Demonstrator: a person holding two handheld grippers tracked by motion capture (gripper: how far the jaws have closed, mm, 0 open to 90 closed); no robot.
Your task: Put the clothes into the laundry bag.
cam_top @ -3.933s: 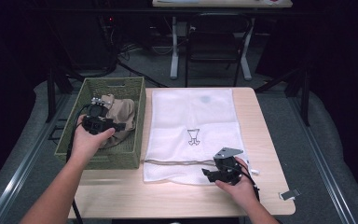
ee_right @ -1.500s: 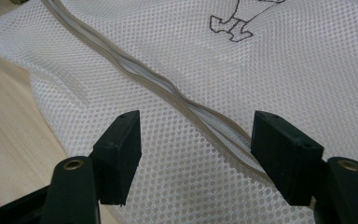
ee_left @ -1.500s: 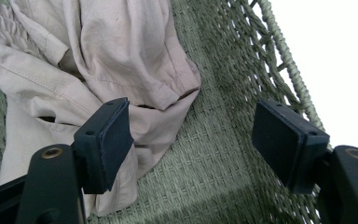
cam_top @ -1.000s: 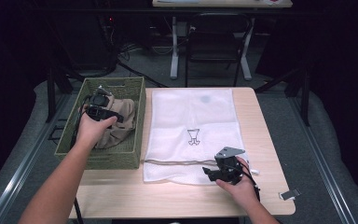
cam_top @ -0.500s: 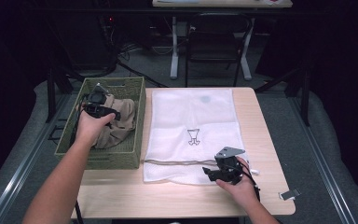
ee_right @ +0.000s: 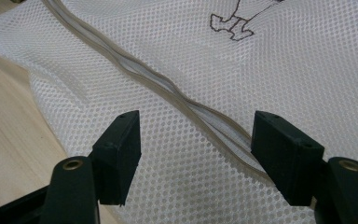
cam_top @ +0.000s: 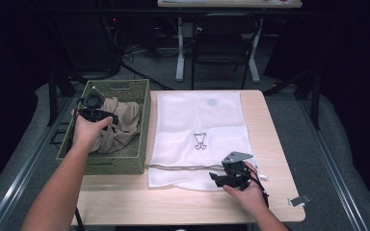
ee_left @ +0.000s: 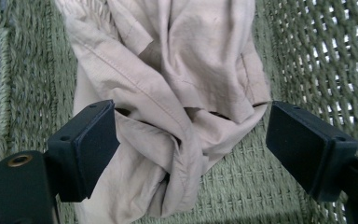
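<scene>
A crumpled beige garment (cam_top: pixel 120 126) (ee_left: pixel 177 88) lies in a green woven basket (cam_top: pixel 139 98) at the table's left. My left gripper (cam_top: pixel 95 111) (ee_left: pixel 189 149) hovers low over the garment; its jaws have just been opening and stand wide, a fold of cloth between them but not pressed. A white mesh laundry bag (cam_top: pixel 200 120) (ee_right: pixel 242 60) with a small printed figure lies flat at the table's middle. My right gripper (cam_top: pixel 220 179) (ee_right: pixel 193 156) is open over the bag's near edge, straddling its zipper (ee_right: pixel 168 88).
The light wooden table (cam_top: pixel 270 144) has bare wood at the right and along the front. A small grey clip (cam_top: pixel 299 199) lies near the front right corner. Beyond the far edge stand a chair (cam_top: pixel 221 38) and another desk's legs.
My left gripper has shifted a little toward the basket's far left corner, lower over the garment. The right gripper has stayed in place.
</scene>
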